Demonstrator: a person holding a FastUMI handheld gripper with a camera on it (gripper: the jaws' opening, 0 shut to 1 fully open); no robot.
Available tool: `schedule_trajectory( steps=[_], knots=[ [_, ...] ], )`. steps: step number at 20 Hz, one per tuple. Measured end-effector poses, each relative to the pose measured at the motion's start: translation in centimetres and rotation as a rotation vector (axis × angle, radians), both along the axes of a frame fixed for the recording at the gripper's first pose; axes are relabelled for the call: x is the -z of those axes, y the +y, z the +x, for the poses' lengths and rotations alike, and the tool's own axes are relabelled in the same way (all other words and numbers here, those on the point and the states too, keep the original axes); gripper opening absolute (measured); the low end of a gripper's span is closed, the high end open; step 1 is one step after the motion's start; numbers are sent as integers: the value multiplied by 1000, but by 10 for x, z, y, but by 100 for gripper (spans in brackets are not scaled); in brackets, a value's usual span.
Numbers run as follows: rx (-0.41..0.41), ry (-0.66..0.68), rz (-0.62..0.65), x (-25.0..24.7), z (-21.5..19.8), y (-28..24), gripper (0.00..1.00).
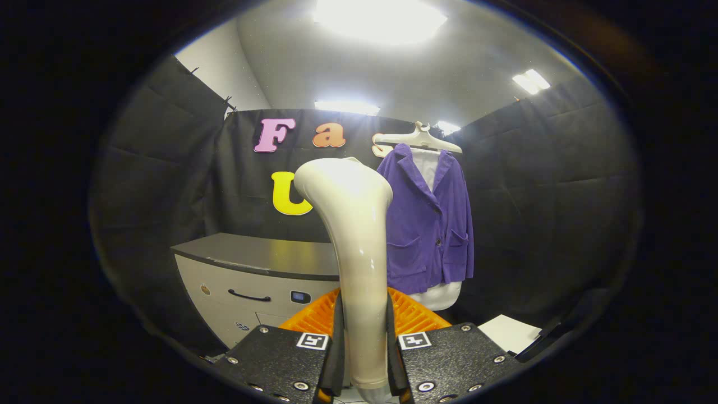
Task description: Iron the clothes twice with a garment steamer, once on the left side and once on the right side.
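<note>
Garment steamer (353, 235) stands upright, pinched by the gripper (363, 350). Purple jacket (429, 219) hangs beyond at one o'clock, counter (263, 255) at eleven.

Cream steamer (359, 252), purple jacket (429, 224)

the gripper (363, 359) is closed on the handle of the garment steamer (353, 252), its two black fingers (337, 348) pressing the cream shaft from either side near its lower end. relative to the steamer, one finger lies flat against the shaft's left face and the other against its right, both running upward along it. the steamer stands upright between them, its head rising well above the fingertips.
</note>
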State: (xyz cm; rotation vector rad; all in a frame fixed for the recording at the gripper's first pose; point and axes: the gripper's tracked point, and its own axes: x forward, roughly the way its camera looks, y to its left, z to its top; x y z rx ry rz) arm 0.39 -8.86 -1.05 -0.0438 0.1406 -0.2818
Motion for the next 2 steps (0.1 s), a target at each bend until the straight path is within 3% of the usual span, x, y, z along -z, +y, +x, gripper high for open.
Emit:
schedule_trajectory(
  steps=[2],
  knots=[
    [-1,-4,3,-1,-2,0,31]
  ],
)
